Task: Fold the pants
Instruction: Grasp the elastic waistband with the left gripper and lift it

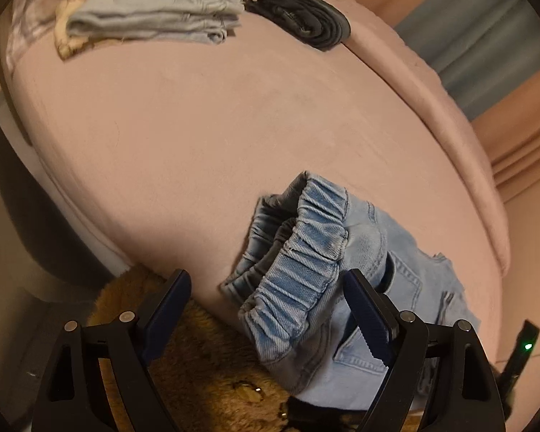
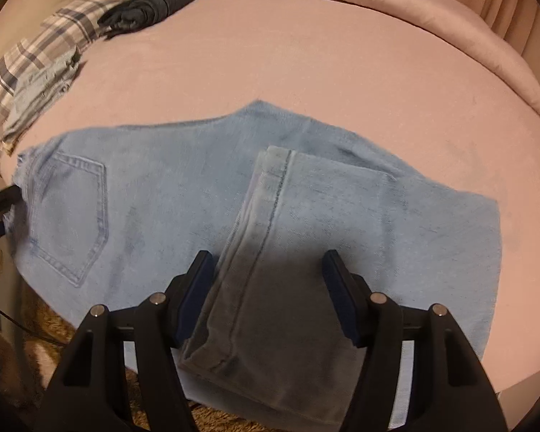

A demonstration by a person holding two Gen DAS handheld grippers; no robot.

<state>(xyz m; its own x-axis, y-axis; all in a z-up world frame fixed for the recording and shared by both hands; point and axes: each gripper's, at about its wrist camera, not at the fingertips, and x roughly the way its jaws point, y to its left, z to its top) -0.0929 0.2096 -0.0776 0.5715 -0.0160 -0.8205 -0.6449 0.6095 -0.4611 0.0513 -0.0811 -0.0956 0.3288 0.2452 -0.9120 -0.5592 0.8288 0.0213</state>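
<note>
On the pink bed (image 2: 306, 54) the blue pants (image 2: 169, 194) lie near the edge, partly folded — the left gripper (image 1: 266, 309) and right gripper (image 2: 268, 288) both hang open, holding nothing — next probably another fold.

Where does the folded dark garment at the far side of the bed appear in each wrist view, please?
Left wrist: the dark garment lies top centre, right of the folded pale-blue clothes.
Right wrist: it lies top left, beside the plaid pillow.
Shared landmark: the light-blue jeans.
</note>
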